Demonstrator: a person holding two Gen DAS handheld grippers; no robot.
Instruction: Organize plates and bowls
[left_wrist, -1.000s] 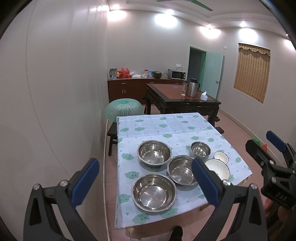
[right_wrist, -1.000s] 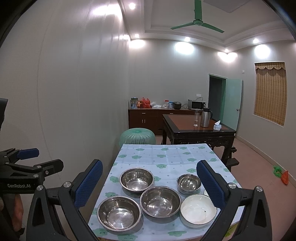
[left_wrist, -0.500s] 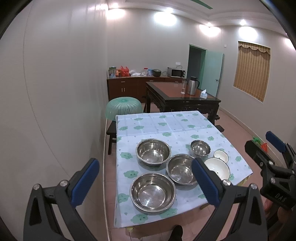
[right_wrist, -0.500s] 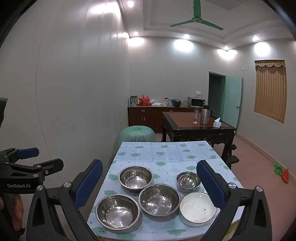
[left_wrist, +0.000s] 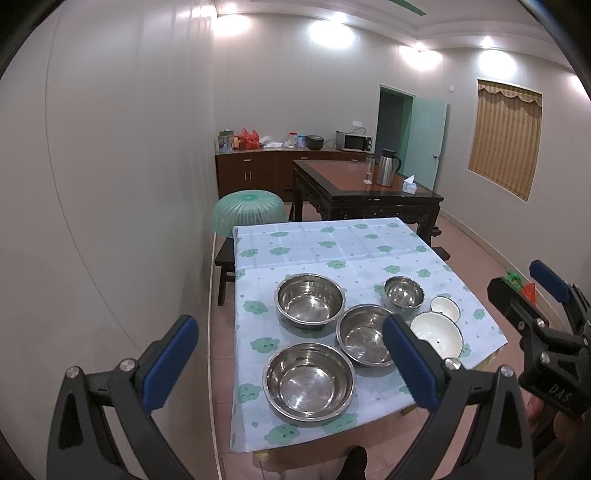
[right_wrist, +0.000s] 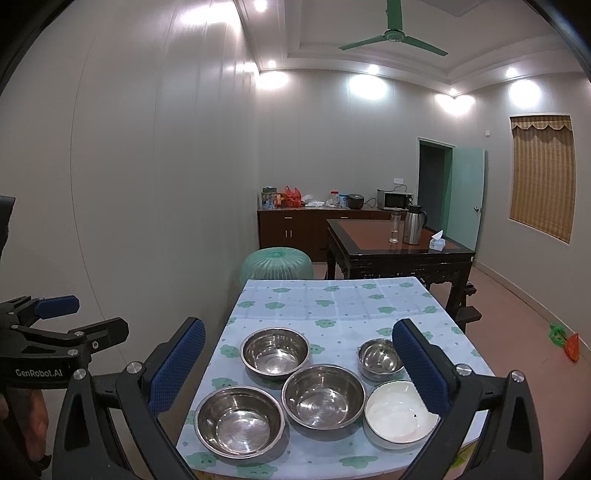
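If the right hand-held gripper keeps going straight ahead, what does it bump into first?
Probably the middle steel bowl, which sits between the open fingers of the right hand-held gripper. Depth is unclear, so it could pass over the bowl and meet the tablecloth behind it.

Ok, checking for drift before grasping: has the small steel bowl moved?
No. The small steel bowl sits at the same spot on the tablecloth, just behind the white bowl, as before.

Four steel bowls (right_wrist: 239, 421) (right_wrist: 324, 396) (right_wrist: 275, 354) (right_wrist: 379, 359): polished metal, mirror-glossy. Two white bowls (left_wrist: 436, 334) (left_wrist: 445, 308): smooth, glazed. Tablecloth (right_wrist: 340, 306): matt printed cloth. Far table (right_wrist: 399, 251): dark wood, glossy top. Finger pads (right_wrist: 177, 365): blue, textured, matt. Flask (right_wrist: 413, 219): brushed metal.
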